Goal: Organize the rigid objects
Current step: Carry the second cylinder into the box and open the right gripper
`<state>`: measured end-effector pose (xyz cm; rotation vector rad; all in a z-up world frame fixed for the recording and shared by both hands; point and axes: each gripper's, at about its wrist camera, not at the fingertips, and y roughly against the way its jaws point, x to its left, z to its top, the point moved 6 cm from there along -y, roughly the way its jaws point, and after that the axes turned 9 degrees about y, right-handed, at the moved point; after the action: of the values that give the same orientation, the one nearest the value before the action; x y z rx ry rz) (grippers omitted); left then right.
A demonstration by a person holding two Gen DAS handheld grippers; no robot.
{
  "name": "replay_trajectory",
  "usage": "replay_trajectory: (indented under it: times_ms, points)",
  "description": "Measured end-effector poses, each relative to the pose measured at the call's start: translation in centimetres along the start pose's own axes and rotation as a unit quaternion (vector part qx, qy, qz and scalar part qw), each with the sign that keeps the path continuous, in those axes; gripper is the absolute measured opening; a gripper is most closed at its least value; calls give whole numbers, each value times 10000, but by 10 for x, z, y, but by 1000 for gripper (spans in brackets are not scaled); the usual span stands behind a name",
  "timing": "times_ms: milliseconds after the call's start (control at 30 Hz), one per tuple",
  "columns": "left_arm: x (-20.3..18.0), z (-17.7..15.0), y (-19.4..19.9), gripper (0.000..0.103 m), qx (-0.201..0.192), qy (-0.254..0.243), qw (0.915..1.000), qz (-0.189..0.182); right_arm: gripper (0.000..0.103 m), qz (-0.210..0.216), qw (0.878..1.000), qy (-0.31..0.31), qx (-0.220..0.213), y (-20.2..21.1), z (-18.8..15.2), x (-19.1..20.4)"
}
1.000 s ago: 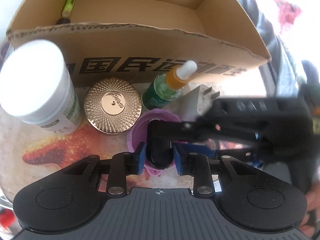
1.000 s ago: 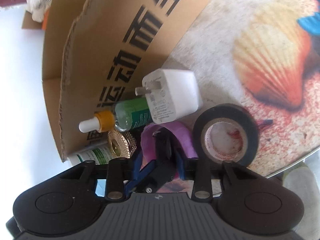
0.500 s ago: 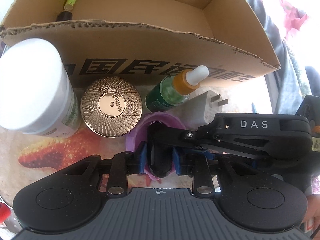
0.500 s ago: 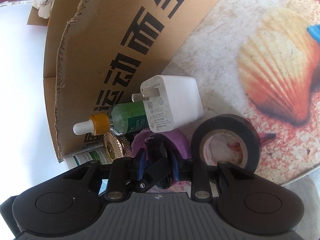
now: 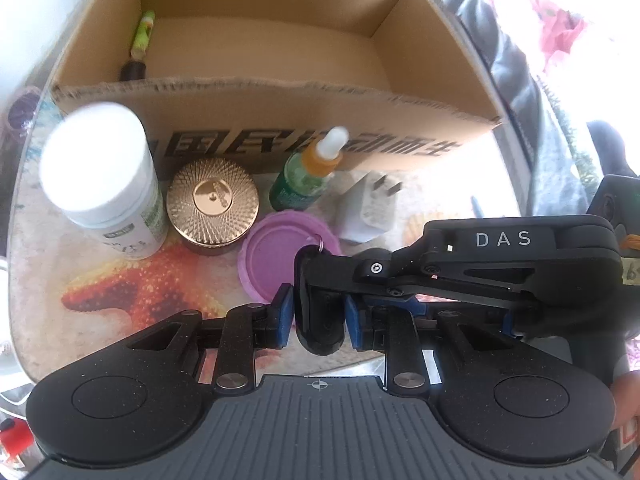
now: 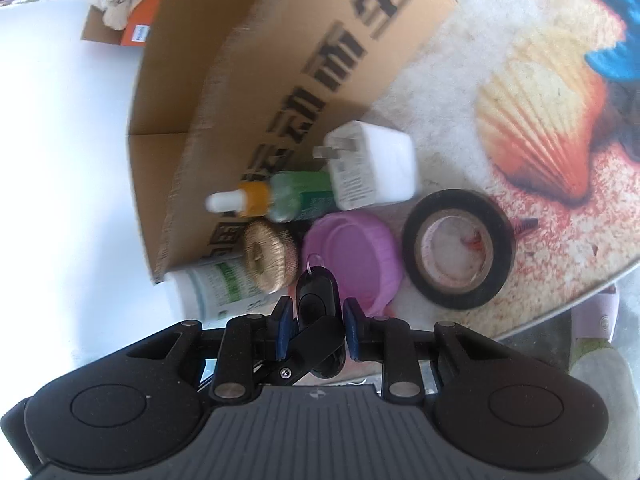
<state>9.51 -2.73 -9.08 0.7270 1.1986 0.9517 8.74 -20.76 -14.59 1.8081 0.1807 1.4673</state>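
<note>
**Key fob pinched by both grippers, hanging over the purple lid**

Key fob [image 5: 319, 316] is the black oval thing with a small metal ring on its far end, and it's held up off the bench right at the front edge of the clutter. The left gripper [image 5: 319, 318] has its blue fingers [image 5: 282, 316] pinching the fob from both sides. The right gripper [image 6: 318, 322] is doing the same from the other direction, its fingers [image 6: 352, 322] squeezed onto the same fob, so the two tools cross each other right there. In the left wrist view you can see the right one reaching in from the right side with "DAS" printed on it.

Just past the fob sits a round purple lid [image 5: 276, 258], flat on the bench [image 5: 120, 280], which has a starfish and seashell print. Beside the lid in the right wrist view is a roll of black tape [image 6: 458, 250], lying flat.

A bit further back, going by the left wrist view: a gold-topped jar [image 5: 212, 206], a white-capped bottle [image 5: 100, 172] standing to its left, a green dropper bottle [image 5: 308, 178] with an orange collar lying down, and a white plug adapter [image 5: 370, 210] on the right, its prongs pointing at the box.

Behind all that is an open cardboard box [image 5: 280, 96] with black characters printed on the near wall. Inside, a green tube [image 5: 142, 38] leans in the left corner.
</note>
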Motion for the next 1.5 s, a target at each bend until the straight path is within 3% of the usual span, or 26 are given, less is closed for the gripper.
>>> replay_trajectory:
  times_ms: [200,367,567,800,900,1033,1133,1200,1333,1500]
  points:
    - [-11,14,61,26,-543,-73,9983,-184,30,259,9982,468,-276,40,3,57]
    - [-23,60,99,26,-1094,-265,9936,50,30,641,9932,874,-426,44,45,117]
    - [-2,120,70,26,-921,-124,9947,437,30,675,9939,874,5,-7,112,144]
    - [39,161,10,26,-224,81,9948,986,30,373,9959,365,743,-91,159,122]
    - [53,163,-7,27,84,205,9924,1212,29,188,9940,300,1032,-119,161,112]
    - [50,157,-16,28,294,-164,9861,1629,30,31,9906,314,1330,-139,155,106]
    - [48,152,-14,31,371,-188,9847,1691,31,-93,9880,415,1483,-140,151,103]
    - [45,151,-8,35,273,-145,9866,1601,32,-159,9867,481,1546,-139,150,100]
    - [37,148,9,52,6,-275,9851,1699,49,-217,9864,585,1522,-128,148,101]
    - [27,139,40,62,-376,-246,9874,1518,49,-36,9885,866,1237,-94,147,114]
